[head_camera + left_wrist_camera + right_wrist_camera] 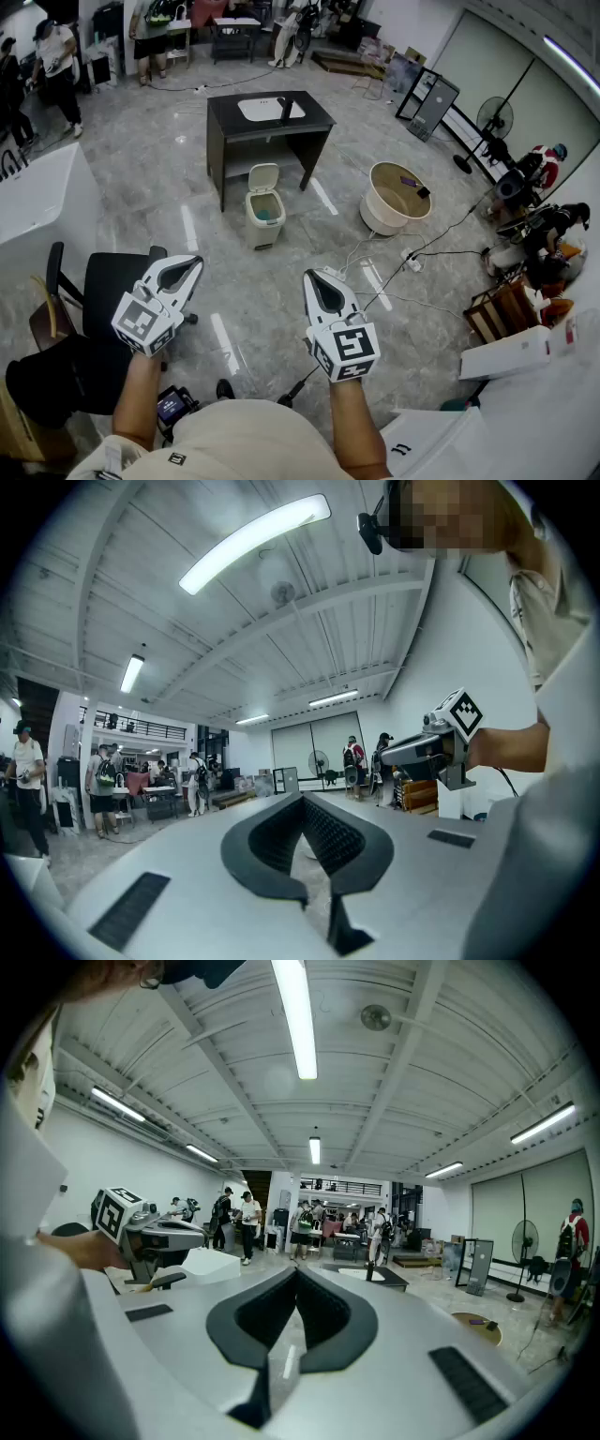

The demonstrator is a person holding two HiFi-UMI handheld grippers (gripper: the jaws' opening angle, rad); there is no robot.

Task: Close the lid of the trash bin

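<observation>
Trash bin (264,204), small cream plastic one, sits on the grey tiled floor (159,178) just in front of the dark desk (319,118), lid flipped up. Left gripper (192,263) and right gripper (314,277) are well short of it, jaws pinched together on nothing

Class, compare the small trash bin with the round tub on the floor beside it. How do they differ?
The trash bin is narrow and boxy; the tub is wide and round. The trash bin has a hinged lid, standing open; the tub shows no lid. Both are pale and stand on the floor.
</observation>
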